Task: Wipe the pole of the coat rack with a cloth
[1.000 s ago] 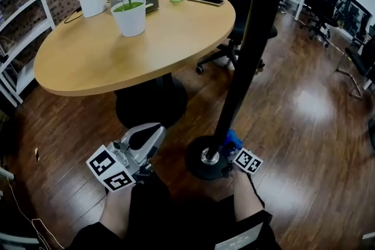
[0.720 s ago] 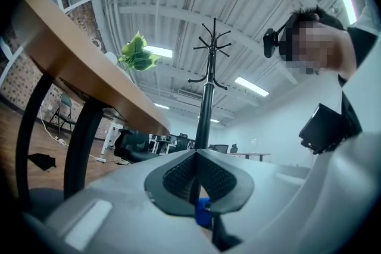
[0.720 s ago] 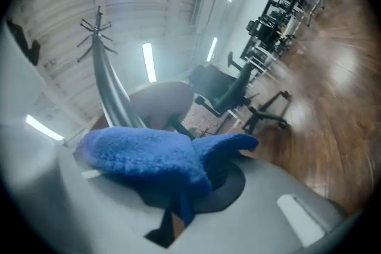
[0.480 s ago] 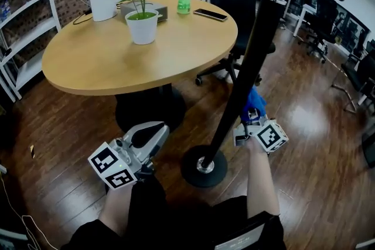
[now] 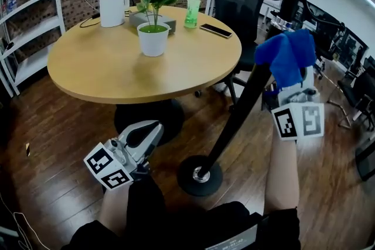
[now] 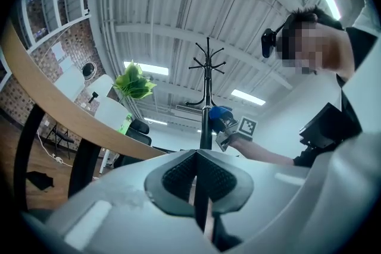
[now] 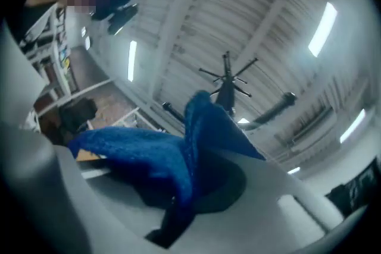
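The person is standing over the coat rack, whose black pole (image 5: 241, 111) is rising from a round base (image 5: 200, 176) on the wood floor. The right gripper (image 5: 291, 80) is being held up high beside the pole, and its jaws are clamping down on a blue cloth (image 5: 286, 55); in the right gripper view the cloth (image 7: 156, 159) is bunching up out of the pinched jaws and spilling over to both sides. From the left gripper view the cloth (image 6: 219, 115) is lying right against the pole (image 6: 206, 123), well below the hooks. The left gripper (image 5: 147, 130) is hanging low near the person's leg, away from the pole, pointing towards the table (image 5: 105, 82), and its jaws are pressing together on nothing. A potted plant (image 5: 153, 37), a green bottle (image 5: 191, 7) and a phone (image 5: 215, 30) are sitting on the table
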`<state>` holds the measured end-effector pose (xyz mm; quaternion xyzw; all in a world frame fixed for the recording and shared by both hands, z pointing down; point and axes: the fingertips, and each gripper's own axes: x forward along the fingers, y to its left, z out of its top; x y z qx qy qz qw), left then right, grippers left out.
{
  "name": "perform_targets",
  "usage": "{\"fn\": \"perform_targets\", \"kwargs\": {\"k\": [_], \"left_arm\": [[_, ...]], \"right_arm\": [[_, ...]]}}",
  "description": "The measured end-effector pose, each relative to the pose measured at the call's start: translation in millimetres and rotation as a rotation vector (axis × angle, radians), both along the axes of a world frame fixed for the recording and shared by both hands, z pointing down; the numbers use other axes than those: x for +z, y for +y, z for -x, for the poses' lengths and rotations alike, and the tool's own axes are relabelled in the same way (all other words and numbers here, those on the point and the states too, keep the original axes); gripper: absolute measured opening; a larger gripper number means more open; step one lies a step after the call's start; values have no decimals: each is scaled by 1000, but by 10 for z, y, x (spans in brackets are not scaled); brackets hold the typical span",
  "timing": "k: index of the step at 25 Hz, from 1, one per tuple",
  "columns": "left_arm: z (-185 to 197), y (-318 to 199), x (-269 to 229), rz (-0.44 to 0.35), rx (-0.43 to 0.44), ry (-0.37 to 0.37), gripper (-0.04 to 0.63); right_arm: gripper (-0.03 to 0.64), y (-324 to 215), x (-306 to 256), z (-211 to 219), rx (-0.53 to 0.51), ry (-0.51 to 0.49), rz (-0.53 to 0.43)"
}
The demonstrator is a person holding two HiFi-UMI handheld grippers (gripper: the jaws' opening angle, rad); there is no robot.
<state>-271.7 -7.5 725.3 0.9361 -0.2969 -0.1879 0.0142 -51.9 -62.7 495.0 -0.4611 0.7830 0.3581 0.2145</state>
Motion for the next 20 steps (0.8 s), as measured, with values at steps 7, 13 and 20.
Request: {"fn": "perform_targets", "kwargs": {"k": [7,13,20], "left_arm": [[-107,-42,210,33,25,-20,0],[-248,-70,427,78,62,-41,0],[-315,-29,501,83,76,-58,0]], "right_arm": [[17,5,1361,473,61,285,63],[17,-172,3569,455,131,634,456],[18,-168,5296,429,67,643,803]]}}
